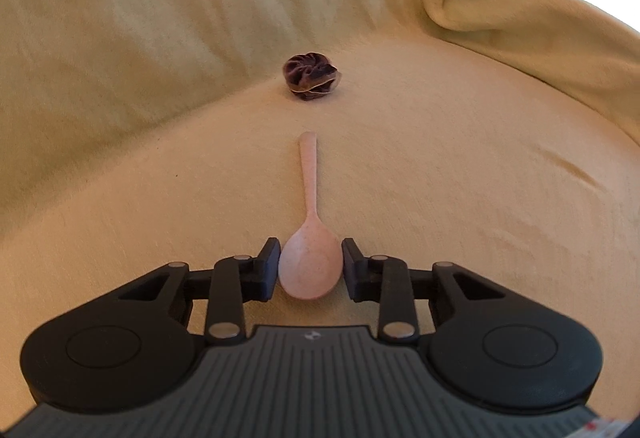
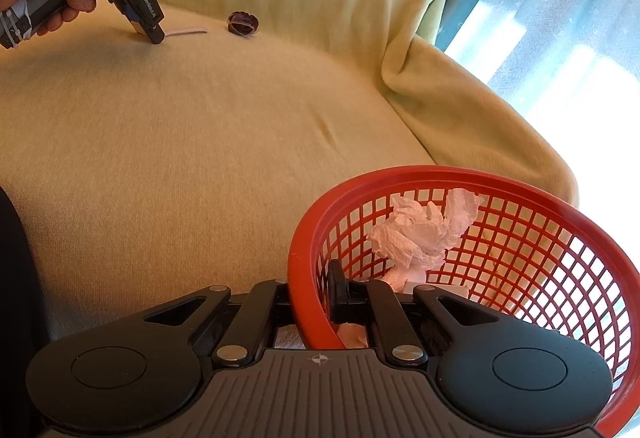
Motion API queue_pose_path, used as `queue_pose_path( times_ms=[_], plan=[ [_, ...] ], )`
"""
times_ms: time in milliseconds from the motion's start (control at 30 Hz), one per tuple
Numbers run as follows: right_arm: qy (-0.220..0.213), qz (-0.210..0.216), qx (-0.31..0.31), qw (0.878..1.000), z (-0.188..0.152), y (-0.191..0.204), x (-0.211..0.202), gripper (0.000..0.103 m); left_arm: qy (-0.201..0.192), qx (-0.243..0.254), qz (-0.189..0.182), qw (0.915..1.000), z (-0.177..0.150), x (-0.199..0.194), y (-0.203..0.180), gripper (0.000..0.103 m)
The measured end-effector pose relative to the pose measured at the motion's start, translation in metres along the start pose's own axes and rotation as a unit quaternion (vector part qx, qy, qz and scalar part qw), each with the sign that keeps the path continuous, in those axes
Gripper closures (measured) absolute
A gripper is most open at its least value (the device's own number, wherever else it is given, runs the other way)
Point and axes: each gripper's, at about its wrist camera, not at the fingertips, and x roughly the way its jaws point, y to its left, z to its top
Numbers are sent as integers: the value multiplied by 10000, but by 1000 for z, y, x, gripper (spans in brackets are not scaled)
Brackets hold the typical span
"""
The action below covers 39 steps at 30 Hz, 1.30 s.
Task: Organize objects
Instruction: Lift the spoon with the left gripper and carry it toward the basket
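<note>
Yellow-draped sofa [image 1: 440, 197] | my left hand-held gripper [image 1: 311, 266] – jaws around pink spoon [image 1: 310, 238] bowl, touching | right hand-held gripper [image 2: 310, 302] – clamped on red basket [image 2: 500, 185] rim, away from spoon

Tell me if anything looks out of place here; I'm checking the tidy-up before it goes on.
Two things lie loose on the yellow sofa cover: a pink spoon, its bowl between the left gripper's fingers, and a dark purple scrunchie beyond its handle. The crumpled tissue is in the red basket whose rim the right gripper grips.
</note>
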Motion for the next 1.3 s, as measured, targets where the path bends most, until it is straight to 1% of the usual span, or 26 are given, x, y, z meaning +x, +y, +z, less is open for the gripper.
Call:
queue_pose_path(
  times_ms=[100,233,367,467,667,700,733,867,967,1067,1167,1300],
  plan=[
    [0,1,-1,10000,0,1,0,100,-6,384,-64,9992,2,-9,-5,76],
    [-1,10,-1,10000,-1,3,0,99,-80,980,-180,9950,9,-26,-12,76],
    [2,10,8,10000,0,3,0,99,-140,1543,-384,9872,17,-44,-21,76],
    [2,13,9,10000,0,3,0,99,-187,1842,-616,9808,24,-59,-31,76],
    [3,10,-5,10000,-1,3,0,99,-322,2357,-1266,9630,40,-87,-54,76],
    [4,9,-4,10000,0,3,0,99,-359,2418,-1435,9590,42,-93,-59,76],
    [6,8,0,10000,0,2,0,99,-373,2483,-1534,9557,45,-97,-65,76],
    [7,8,2,10000,0,2,0,99,-455,2866,-1890,9381,54,-117,-90,76],
    [5,11,2,10000,0,2,0,99,-487,3062,-2046,9285,58,-126,-108,76],
    [3,16,6,10000,0,2,0,99,-512,3204,-2155,9210,60,-132,-123,76],
    [-1,20,6,10000,0,1,0,99,-530,3312,-2262,9145,58,-138,-136,76],
    [-6,25,15,10000,-1,1,0,99,-519,3431,-2353,9079,57,-143,-149,76]
  ],
)
